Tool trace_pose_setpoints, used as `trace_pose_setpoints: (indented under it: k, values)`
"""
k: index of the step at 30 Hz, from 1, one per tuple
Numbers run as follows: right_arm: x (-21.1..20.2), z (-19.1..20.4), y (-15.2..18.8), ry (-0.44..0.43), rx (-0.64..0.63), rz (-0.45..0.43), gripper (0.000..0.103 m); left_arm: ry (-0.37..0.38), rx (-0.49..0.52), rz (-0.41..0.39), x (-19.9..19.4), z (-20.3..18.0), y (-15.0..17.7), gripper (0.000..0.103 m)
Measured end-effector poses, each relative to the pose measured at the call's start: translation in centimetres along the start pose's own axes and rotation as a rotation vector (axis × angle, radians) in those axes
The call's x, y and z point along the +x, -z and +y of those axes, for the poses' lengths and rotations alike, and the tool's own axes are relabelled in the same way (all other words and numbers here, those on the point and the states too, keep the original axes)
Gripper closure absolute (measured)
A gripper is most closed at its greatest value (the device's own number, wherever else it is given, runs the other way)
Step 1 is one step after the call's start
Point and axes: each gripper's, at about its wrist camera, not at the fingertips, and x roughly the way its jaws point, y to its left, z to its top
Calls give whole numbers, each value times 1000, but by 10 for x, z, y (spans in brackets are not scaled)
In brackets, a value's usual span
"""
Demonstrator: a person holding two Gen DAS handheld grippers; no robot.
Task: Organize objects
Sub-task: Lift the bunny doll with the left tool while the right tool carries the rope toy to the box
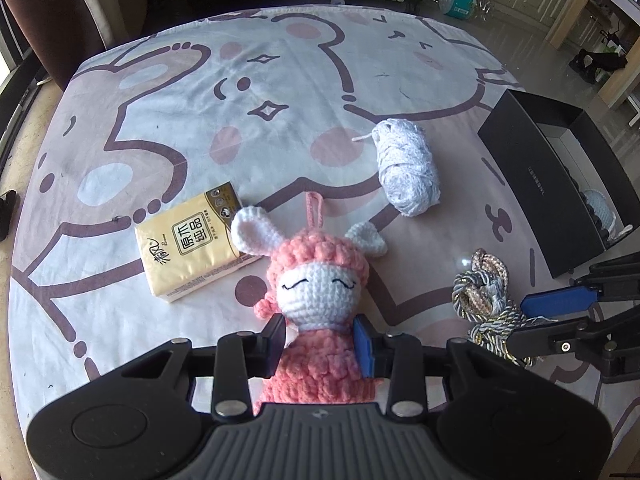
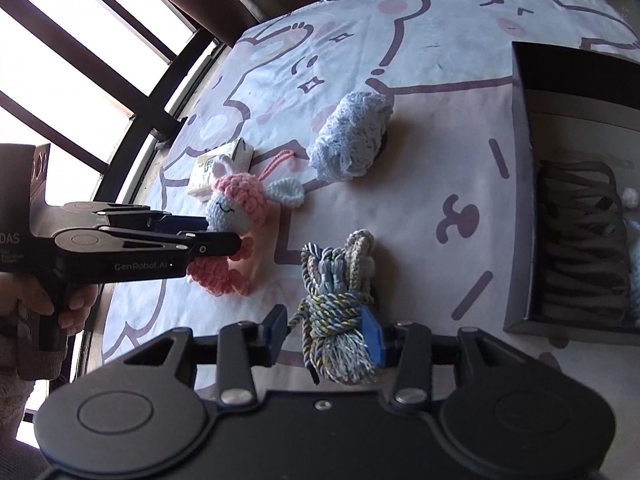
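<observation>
Right wrist view: your right gripper straddles the cord bundle, jaws apart, not pinching, bundle running toward 12 o'clock, box at 2 o'clock; left gripper squeezes the doll.

One crocheted doll in pink and white lies on the bear-print cloth. Taking the doll as landmark: one tissue pack, gold-coloured, touches its left ear; one ball of pale yarn sits beyond its right ear; one bundle of twisted cord lies to its right. Farther right stands one black box. Two hand-held grippers: the left and the right.
</observation>
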Motion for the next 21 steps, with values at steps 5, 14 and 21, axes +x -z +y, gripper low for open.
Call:
trace_pose_setpoints:
  k: [5, 14, 21]
  values:
    - [4, -2, -6, 19, -1, 44, 59, -10, 34, 48, 11, -2, 0, 65]
    - [21, 3, -3, 43, -22, 102, 63, -6, -21, 47, 16, -1, -1, 67]
    - [13, 7, 2, 56, -17, 46, 68, -3, -107, 13, 8, 0, 5, 69]
